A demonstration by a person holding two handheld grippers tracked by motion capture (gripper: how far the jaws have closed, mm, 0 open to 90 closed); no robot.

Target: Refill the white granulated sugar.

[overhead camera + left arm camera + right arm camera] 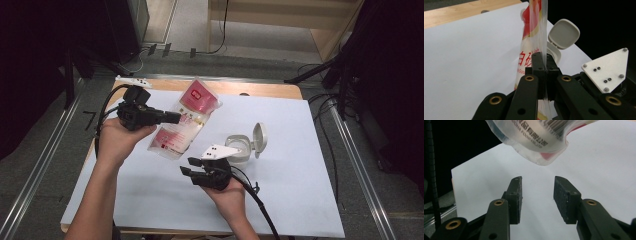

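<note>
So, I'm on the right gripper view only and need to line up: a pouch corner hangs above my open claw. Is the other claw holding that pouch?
Observer: Yes. The left claw is shut on the pouch, pinching its clear edge seam.
Operator: Is the pouch off the table?
Observer: In the high view it is held tilted above the white sheet, its red top end farthest from you.
Operator: Anything near my hand?
Observer: A grey container with its flip lid open stands just beyond the right claw.
</note>
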